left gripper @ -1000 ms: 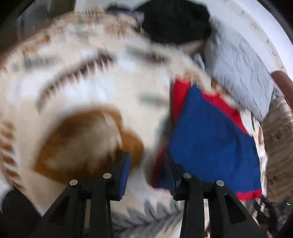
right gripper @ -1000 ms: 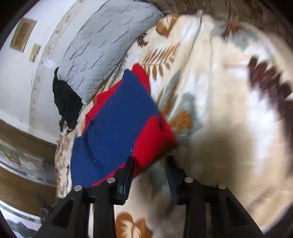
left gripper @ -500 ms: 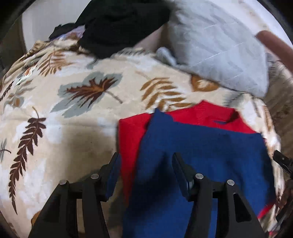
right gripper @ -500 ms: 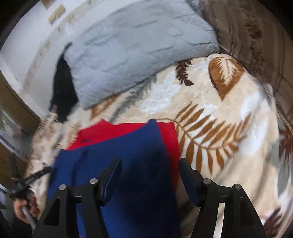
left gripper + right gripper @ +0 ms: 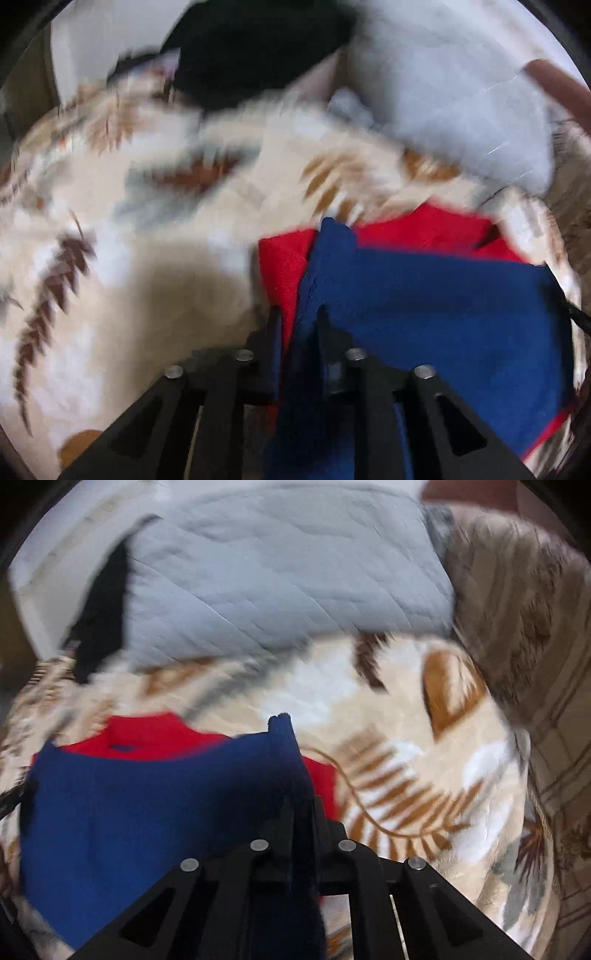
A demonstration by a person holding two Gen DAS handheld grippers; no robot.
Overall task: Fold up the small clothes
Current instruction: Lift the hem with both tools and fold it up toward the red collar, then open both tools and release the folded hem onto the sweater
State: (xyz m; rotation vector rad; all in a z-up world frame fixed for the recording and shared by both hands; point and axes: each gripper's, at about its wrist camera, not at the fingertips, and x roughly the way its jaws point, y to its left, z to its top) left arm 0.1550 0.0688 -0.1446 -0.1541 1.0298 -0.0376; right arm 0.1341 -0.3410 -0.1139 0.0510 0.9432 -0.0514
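Two grippers have hold of one garment. The left gripper (image 5: 295, 317) is pinched on the left edge of the blue and red garment (image 5: 424, 314), its jaws drawn close with a ridge of blue cloth standing between them. The right gripper (image 5: 301, 805) is clamped on the right edge of the same garment (image 5: 147, 805), its jaws nearly together on a raised blue fold.

That garment lies spread on the leaf-patterned blanket (image 5: 166, 240), blue layer on top and red showing at the far and side edges. Beyond it sits a grey quilted pillow (image 5: 277, 572), with dark clothing (image 5: 251, 48) at the far left.

It looks like soft, light knit: it bunches up between the jaws instead of staying flat, so it will sag and drape wherever it is not held. Edges and corners are the sensible places to grip, one on each side, keeping the cloth taut between them. Both views are blurred, so I cannot tell whether each pinch has caught both layers or only the blue one; a lift could separate them.
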